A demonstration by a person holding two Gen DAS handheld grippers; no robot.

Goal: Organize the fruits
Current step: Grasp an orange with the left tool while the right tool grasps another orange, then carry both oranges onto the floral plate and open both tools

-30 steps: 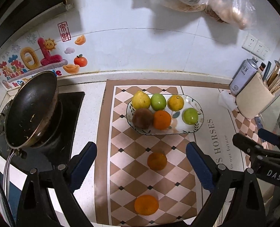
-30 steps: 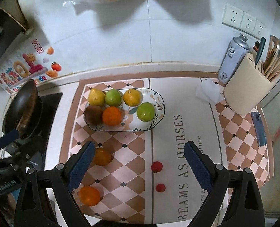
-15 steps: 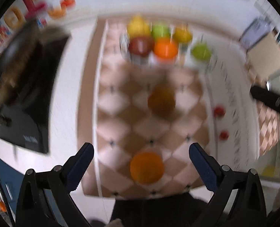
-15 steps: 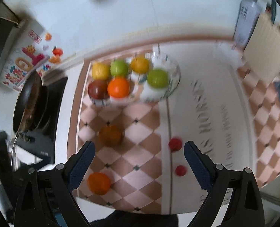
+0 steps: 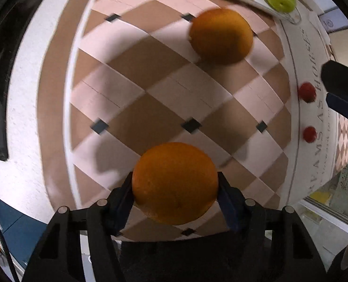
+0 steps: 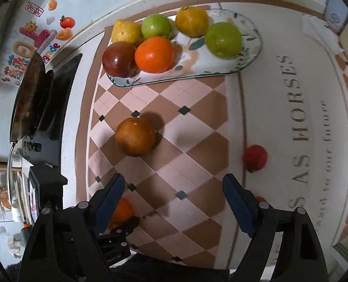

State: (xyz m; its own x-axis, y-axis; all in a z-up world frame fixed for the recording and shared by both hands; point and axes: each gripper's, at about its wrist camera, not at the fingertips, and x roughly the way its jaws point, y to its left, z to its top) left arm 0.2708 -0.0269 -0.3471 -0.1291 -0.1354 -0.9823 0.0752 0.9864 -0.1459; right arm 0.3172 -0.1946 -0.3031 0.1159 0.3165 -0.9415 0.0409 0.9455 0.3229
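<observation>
Both blue-padded fingers (image 5: 124, 199) of the left gripper (image 5: 175, 202) press the round bright orange (image 5: 175, 183) between them; the right gripper (image 6: 174, 202) gapes wide, holding nothing.

Plate (image 6: 221, 69) of fruit at table's back edge; loose orange (image 6: 135, 136) before it, two tomatoes (image 6: 254, 158) right, pan (image 6: 29, 94) far left.

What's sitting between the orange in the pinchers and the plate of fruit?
A darker orange on the checkered mat, shown in the right wrist view.
</observation>
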